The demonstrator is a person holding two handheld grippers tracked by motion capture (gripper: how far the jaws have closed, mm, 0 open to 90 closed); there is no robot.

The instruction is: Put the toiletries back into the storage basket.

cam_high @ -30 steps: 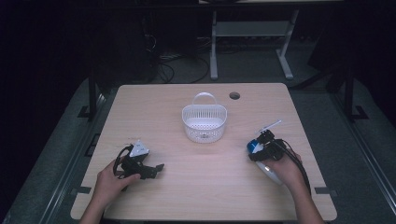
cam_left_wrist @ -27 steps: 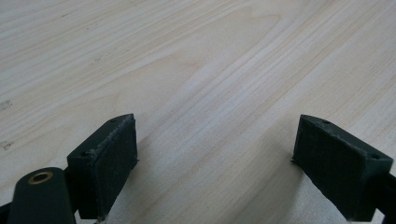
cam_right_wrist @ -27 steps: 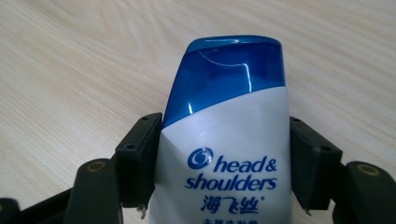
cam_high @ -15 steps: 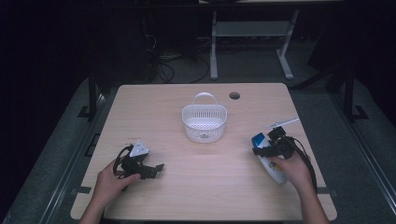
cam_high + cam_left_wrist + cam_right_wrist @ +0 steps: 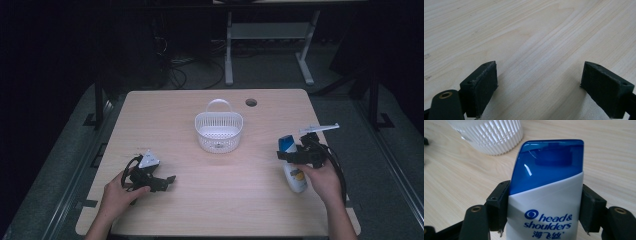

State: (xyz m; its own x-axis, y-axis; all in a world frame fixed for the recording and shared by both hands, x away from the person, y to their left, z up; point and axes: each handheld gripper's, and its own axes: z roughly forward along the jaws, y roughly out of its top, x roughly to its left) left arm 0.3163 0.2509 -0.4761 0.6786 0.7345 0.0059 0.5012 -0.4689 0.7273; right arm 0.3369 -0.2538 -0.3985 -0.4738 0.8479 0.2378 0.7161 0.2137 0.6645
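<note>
A white shampoo bottle with a blue cap sits between the jaws of my right gripper, which is shut on its shoulders just below the cap. In the high view the bottle is at the right of the table, held off the surface by my right gripper, cap toward the far side. A white slatted basket with a handle stands empty at the table's middle, also seen as the basket ahead. My left gripper rests low at the front left, its jaws open over bare wood.
The light wood table has a round cable hole near its far edge. Dark floor, cables and a white desk frame lie beyond the table. Open wood lies between the basket and both hands.
My right gripper has lifted the shampoo bottle and shifted a little to the right and nearer. The left hand has stayed put.
</note>
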